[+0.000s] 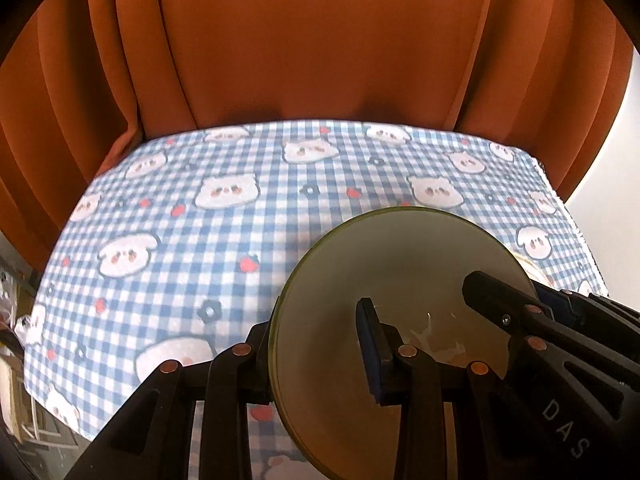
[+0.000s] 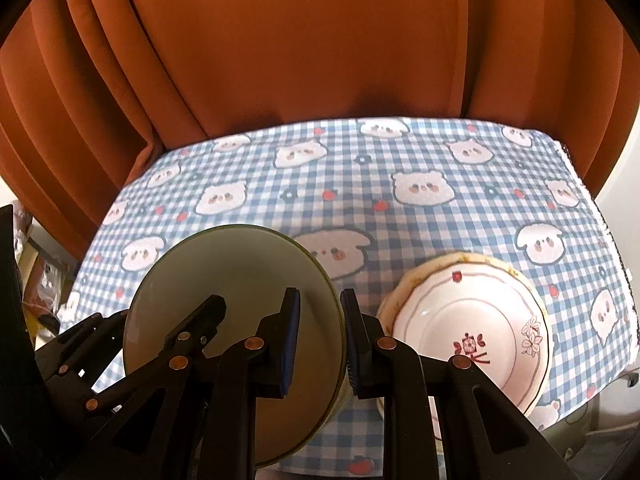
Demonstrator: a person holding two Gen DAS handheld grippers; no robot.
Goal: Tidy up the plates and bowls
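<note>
A pale green bowl (image 1: 404,264) (image 2: 240,268) hangs above the checked tablecloth, held from both sides. My left gripper (image 1: 316,340) is shut on its left rim, one finger (image 1: 372,340) inside the bowl. My right gripper (image 2: 320,336) is shut on its right rim, one finger (image 2: 290,332) inside and one finger (image 2: 354,336) outside. The other gripper's finger shows inside the bowl in each view (image 1: 496,300) (image 2: 196,324). A stack of white patterned plates (image 2: 472,320) lies on the cloth to the right of the bowl.
The table is covered by a blue-and-white checked cloth with bear faces (image 1: 240,208) (image 2: 400,184). An orange curtain (image 1: 320,40) (image 2: 320,40) hangs right behind the table's far edge. Clutter lies on the floor at the left (image 2: 36,280).
</note>
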